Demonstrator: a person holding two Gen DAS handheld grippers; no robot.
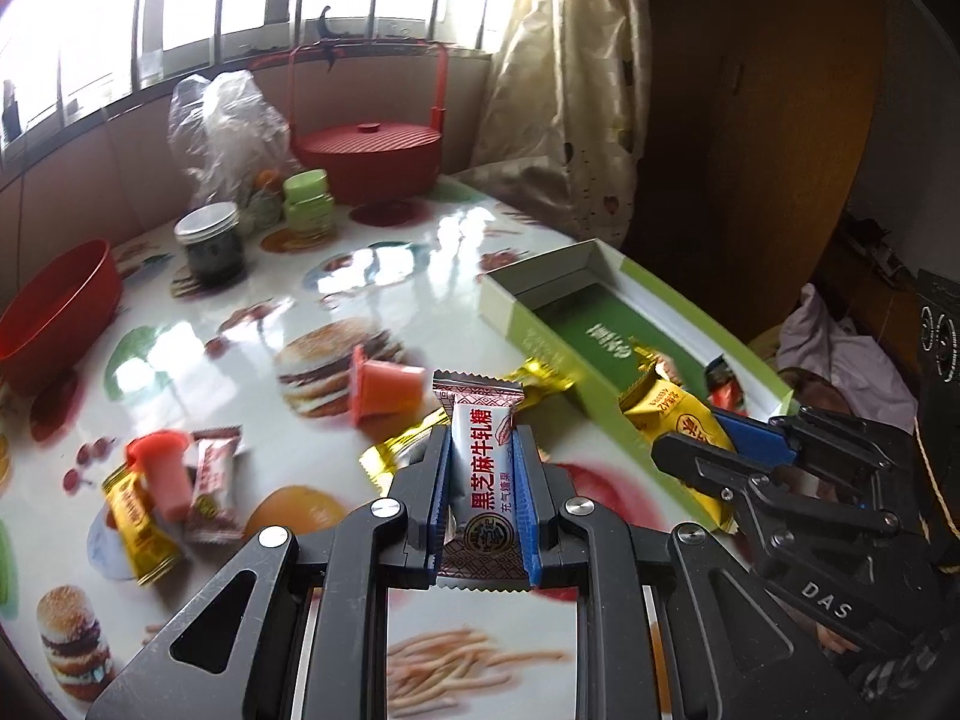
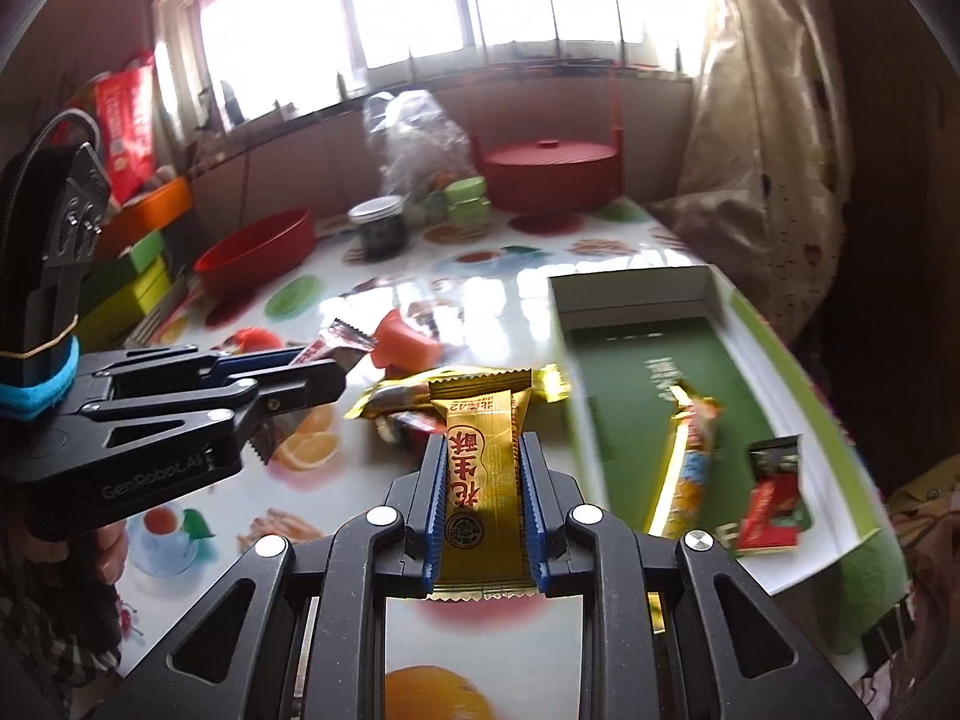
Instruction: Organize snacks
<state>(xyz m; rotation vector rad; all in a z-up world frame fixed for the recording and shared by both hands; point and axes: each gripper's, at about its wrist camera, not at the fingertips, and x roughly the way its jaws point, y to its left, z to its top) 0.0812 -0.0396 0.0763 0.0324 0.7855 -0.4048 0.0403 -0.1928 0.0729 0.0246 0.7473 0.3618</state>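
Note:
My left gripper [image 1: 482, 450] is shut on a white sesame nougat candy [image 1: 480, 468], held above the table; it also shows in the right wrist view [image 2: 324, 375]. My right gripper [image 2: 482, 450] is shut on a gold peanut candy [image 2: 480, 480]; it shows in the left wrist view [image 1: 708, 438] beside the open green box [image 1: 624, 336]. The box [image 2: 636, 348] holds a gold packet [image 2: 684, 462] and a red packet [image 2: 774, 498]. Loose snacks lie on the table: an orange jelly cup [image 1: 384, 387], gold wrappers [image 1: 540, 375], and a pile at the left [image 1: 168, 492].
A red bowl [image 1: 54, 306], a dark jar [image 1: 210, 243], green tubs [image 1: 307, 204], a plastic bag [image 1: 222, 126] and a red lidded basket [image 1: 369, 159] stand at the back of the printed table [image 1: 252, 438]. A curtain [image 1: 570, 84] hangs at the right. Boxes [image 2: 138, 276] are stacked at the left.

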